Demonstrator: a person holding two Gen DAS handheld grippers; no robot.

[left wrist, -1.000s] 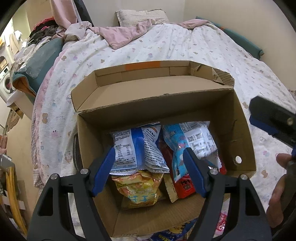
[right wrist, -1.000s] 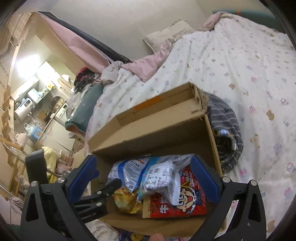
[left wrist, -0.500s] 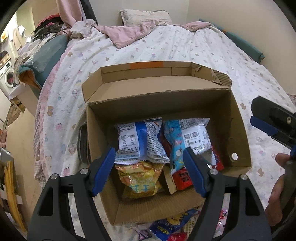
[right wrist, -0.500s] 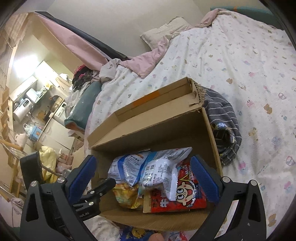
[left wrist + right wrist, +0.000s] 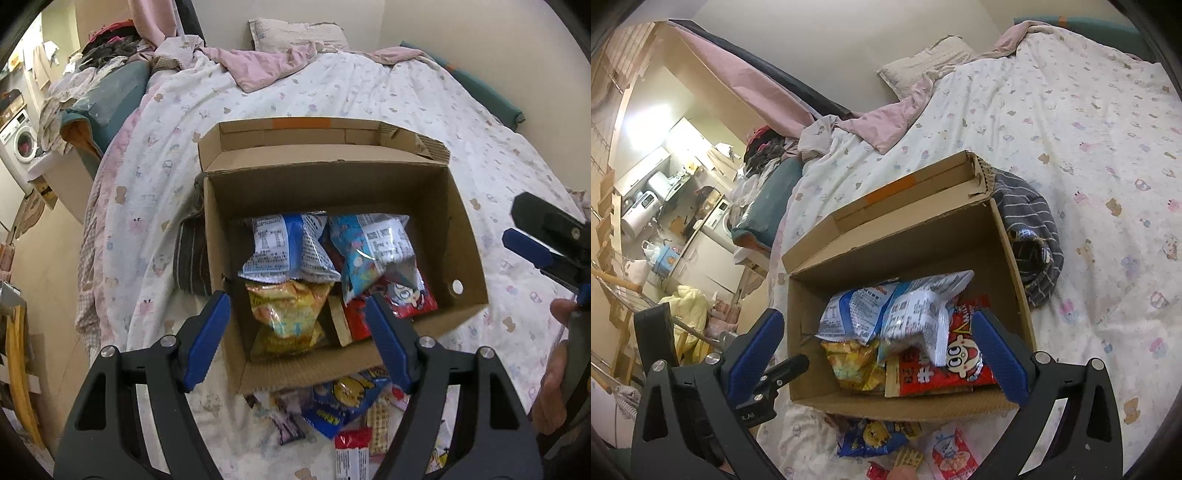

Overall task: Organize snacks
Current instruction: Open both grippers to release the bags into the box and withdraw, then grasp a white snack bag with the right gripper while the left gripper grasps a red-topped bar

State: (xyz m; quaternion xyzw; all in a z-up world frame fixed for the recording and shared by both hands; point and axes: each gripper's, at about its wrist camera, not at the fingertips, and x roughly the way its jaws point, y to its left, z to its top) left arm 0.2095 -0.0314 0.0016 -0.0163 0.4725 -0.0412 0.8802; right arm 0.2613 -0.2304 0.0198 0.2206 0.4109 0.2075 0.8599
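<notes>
Snack packets lie loose on the bedspread, just below the near wall of the cardboard box, under both claws. Left gripper and right gripper hang wide open and empty above them, left seemingly nearer. Packets are half cut off; labels unreadable.

Bed covered by white printed quilt. Directly on it: open cardboard box, centre; dark striped garment against the box's side, partly under it; loose snack packets just in front of the box's near wall; pink blanket and pillow at the far end.
</notes>
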